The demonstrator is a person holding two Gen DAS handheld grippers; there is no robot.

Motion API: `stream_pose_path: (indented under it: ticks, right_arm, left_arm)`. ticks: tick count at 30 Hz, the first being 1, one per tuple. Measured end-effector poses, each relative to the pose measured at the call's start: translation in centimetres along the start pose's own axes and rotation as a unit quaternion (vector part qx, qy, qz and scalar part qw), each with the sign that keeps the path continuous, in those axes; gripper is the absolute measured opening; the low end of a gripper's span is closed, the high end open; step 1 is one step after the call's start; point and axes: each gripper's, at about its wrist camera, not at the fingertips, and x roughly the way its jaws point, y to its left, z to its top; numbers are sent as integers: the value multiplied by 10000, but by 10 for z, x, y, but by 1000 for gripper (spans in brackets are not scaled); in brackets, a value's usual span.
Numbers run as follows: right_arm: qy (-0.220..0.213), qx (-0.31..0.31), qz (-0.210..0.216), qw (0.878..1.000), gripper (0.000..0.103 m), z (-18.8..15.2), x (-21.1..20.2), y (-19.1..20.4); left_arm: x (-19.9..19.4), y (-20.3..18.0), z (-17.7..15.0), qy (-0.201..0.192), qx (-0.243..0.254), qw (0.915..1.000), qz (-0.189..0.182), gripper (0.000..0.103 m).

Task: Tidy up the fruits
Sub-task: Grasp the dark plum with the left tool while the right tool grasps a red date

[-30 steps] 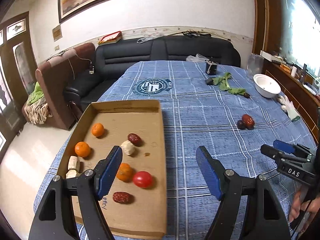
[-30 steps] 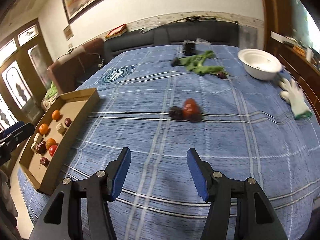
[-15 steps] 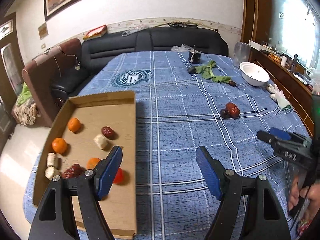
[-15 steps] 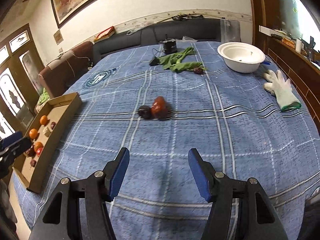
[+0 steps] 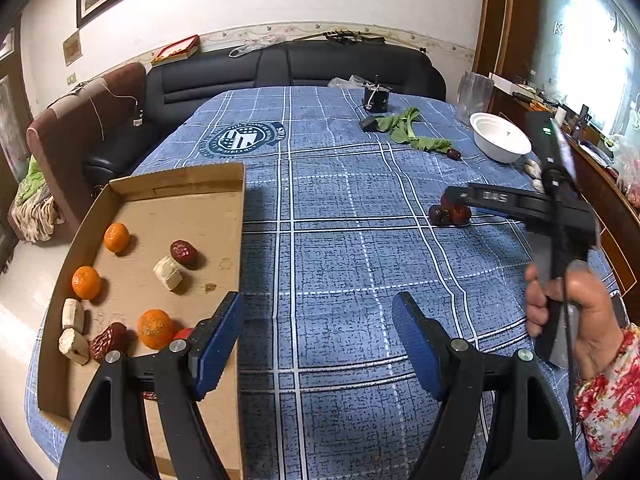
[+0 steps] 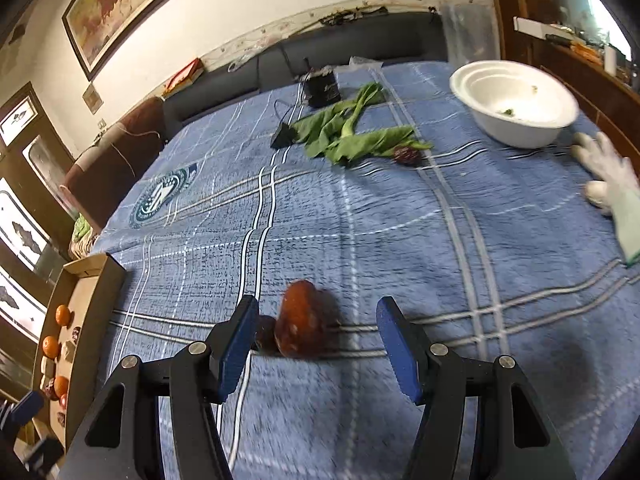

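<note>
A cardboard tray [image 5: 224, 200] lies at the table's left and holds oranges [image 5: 117, 237], red dates [image 5: 183, 253], white chunks [image 5: 168, 273] and a red tomato [image 5: 183, 334]. My left gripper [image 5: 318, 336] is open and empty, hovering by the tray's right edge. My right gripper [image 6: 316, 338] is open, its jaws either side of a large red date [image 6: 302, 326] with a darker date [image 6: 265, 334] beside it on the blue cloth. The same dates [image 5: 448, 212] show in the left wrist view under the right gripper [image 5: 460, 200]. Another date [image 6: 406, 155] lies by the greens.
Green leaves [image 6: 348, 136], a black box [image 6: 322, 84] and a white bowl [image 6: 516, 108] sit at the far side. A white glove [image 6: 612, 188] lies at the right edge. A black sofa [image 5: 288, 68] stands behind the table.
My right gripper has moved forward and down onto the pair of dates, which now sit between its jaws. My left gripper has drifted right, away from the tray's fruit.
</note>
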Motion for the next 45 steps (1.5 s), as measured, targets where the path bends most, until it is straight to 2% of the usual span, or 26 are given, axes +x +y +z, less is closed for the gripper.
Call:
stream_pose_path:
  ticks: [1,3,4,6,13,17,20,25,32,34,38,45]
  right_arm:
    - [62,24,54,10000,65,0,5,2]
    - [169,79,150,9997,46,-1,13,2]
    - [130,102,140,9998,44,-2,11,0]
    - [154,182,45,9997,33,-2,6,-6]
    - [-40,493,-742,9960,33,-17,-36,-56]
    - [-185,763,-530,9955,34,-17,-40,-77]
    - [-163,687,-474,9964,34,-17,-37,-77]
    - [-158,418,-630,9970,33,-18,-35,-68]
    - [-296,461,-698,9961,32,-17,-44,-74]
    - [-292,498,-704,9958,32,-16,-43,-76]
    - [-252,556,-721,9955,32,-16,-41,-80]
    - [-174,652,-799,9945,32,-15,-39,-86]
  left_arm:
    - [2,-1,1,10,11,10000,-16,75]
    - [6,-5,1,43,29,10000,-73,75]
    - [8,-6,2,65,39,9999,-100,75]
    - [11,-9,3,93,70,9998,-146,75]
    - [30,-23,13,227,29,9987,-444,75]
    - [41,-42,18,264,135,9978,-596,75]
    - [49,-55,22,285,277,9972,-630,75]
    - [68,-72,35,267,397,9968,-639,75]
    - [105,-108,58,306,580,9921,-1066,73]
    - [113,-117,60,339,658,9908,-1134,66]
    - [127,-137,65,280,921,9888,-1137,57]
    - [148,-149,69,339,1017,9866,-1226,39]
